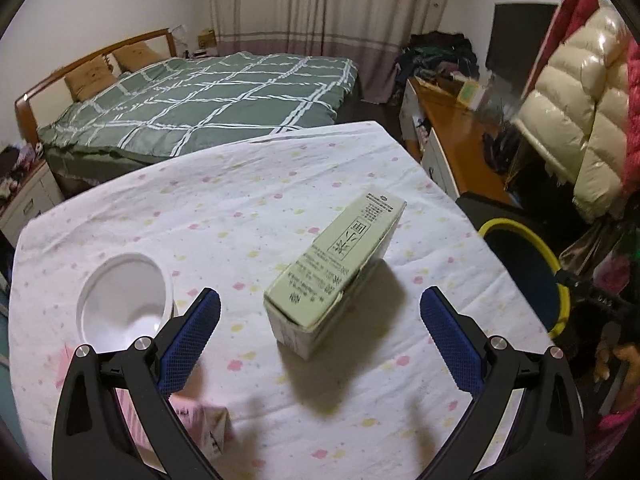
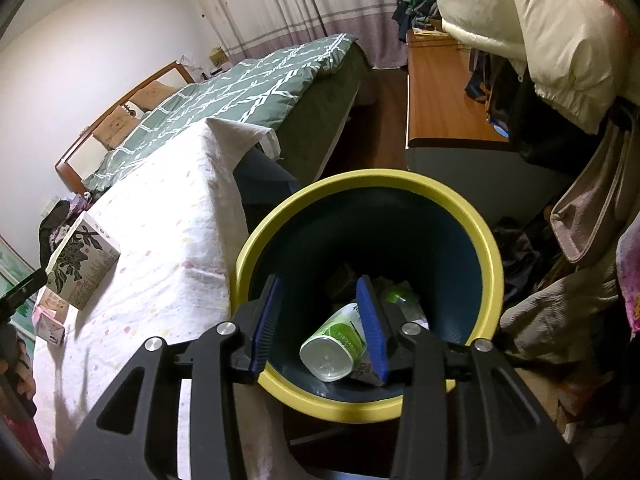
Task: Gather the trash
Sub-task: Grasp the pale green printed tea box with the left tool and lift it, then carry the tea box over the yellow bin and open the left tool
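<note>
A pale green carton lies on the table's spotted cloth, just ahead of my left gripper, which is open and empty with the carton between and beyond its fingertips. The carton also shows in the right wrist view. A white round lid or cup sits left of the left finger, a pink box under it. My right gripper is open above a yellow-rimmed dark bin. A green-and-white cup lies inside the bin with other trash.
The bin stands off the table's right edge. A bed lies behind the table. A wooden desk and hanging coats crowd the right side. A small pink box sits near the carton.
</note>
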Demonstrator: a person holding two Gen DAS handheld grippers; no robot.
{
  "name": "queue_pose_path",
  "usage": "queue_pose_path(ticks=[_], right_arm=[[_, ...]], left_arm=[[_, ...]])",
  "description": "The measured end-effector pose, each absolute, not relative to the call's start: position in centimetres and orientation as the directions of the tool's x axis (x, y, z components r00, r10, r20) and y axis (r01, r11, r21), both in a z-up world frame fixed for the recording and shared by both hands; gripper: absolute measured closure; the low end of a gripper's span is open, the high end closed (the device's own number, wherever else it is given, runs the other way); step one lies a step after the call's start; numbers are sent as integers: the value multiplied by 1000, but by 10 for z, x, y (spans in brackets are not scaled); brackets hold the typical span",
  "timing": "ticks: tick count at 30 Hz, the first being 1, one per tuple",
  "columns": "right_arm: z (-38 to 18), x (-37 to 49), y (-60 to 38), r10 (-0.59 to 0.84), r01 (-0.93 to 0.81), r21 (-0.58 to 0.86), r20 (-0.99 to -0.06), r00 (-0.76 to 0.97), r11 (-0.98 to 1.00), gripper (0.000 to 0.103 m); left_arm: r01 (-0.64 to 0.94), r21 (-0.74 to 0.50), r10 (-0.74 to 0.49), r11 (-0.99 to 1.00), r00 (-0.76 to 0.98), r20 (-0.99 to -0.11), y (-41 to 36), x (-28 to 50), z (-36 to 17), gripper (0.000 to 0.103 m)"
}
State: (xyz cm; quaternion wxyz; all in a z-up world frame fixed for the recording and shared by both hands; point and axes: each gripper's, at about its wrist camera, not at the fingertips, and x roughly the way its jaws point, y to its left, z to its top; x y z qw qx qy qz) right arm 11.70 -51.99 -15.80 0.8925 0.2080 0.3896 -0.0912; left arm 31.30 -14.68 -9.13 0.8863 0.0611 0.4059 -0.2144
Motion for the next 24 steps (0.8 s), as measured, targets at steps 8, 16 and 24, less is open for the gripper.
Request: queue_pose_path(ticks=[8, 16, 24], right_arm=[[-159, 115, -522, 11, 319, 311, -731, 683, 896, 65], [-164, 113, -529, 21, 325, 324, -736, 676, 889, 64], [-167, 113, -528, 44, 314, 342, -735, 676, 886, 64]], left_arm=[[491, -25, -307, 871, 504, -807, -170, 344, -100, 15], [517, -24, -283, 856, 429, -858, -189, 356, -116, 46], [503, -105, -325, 858, 373, -869, -190, 357, -121, 66]])
